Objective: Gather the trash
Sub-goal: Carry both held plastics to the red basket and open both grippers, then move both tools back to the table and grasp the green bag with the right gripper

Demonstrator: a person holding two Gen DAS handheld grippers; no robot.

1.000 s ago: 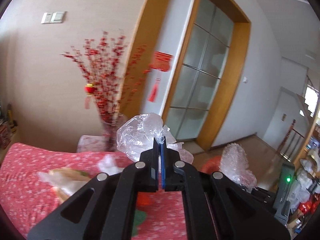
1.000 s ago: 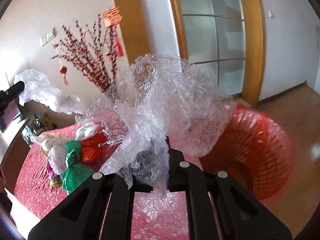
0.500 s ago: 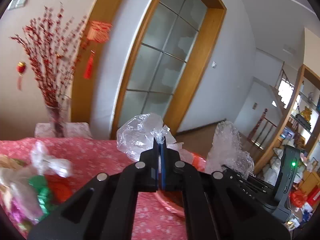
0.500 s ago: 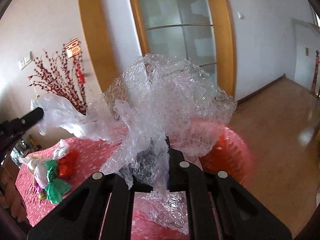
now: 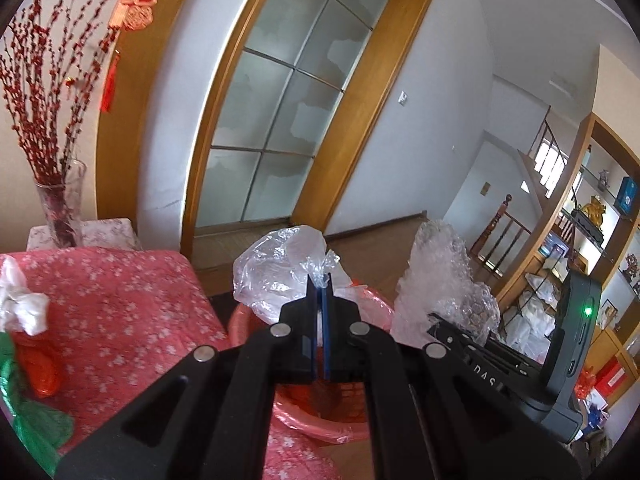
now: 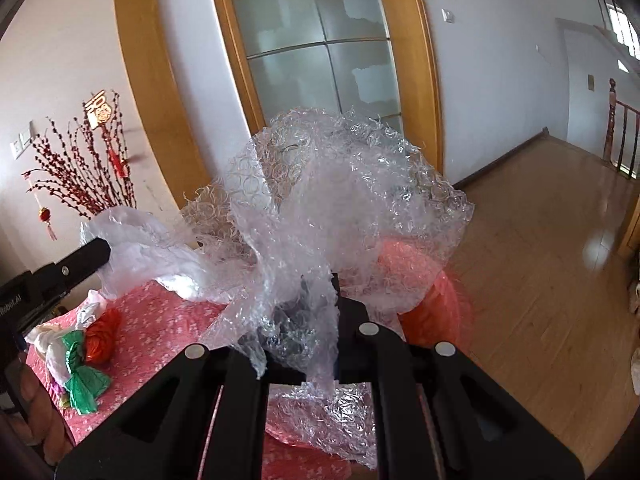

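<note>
My left gripper (image 5: 319, 284) is shut on a crumpled clear plastic bag (image 5: 280, 272) and holds it above the red plastic basket (image 5: 312, 412) beside the table. My right gripper (image 6: 316, 284) is shut on a big wad of bubble wrap (image 6: 332, 200) that hides its fingertips; it hangs over the same red basket (image 6: 424, 308). The bubble wrap (image 5: 440, 280) and the right gripper body show at the right of the left wrist view. The left gripper with its bag (image 6: 136, 244) shows at the left of the right wrist view.
A table with a red flowered cloth (image 5: 112, 300) carries more trash: white, red and green bags (image 6: 80, 352). A glass vase of red branches (image 5: 60, 208) stands behind it. A glass door (image 5: 280, 128), a wooden floor (image 6: 540, 280) and shelves (image 5: 580, 240) surround it.
Both grippers have swung right from the table toward the red basket, carrying the plastic bag and the bubble wrap. The trash pile has slid to the left edge of both views.
</note>
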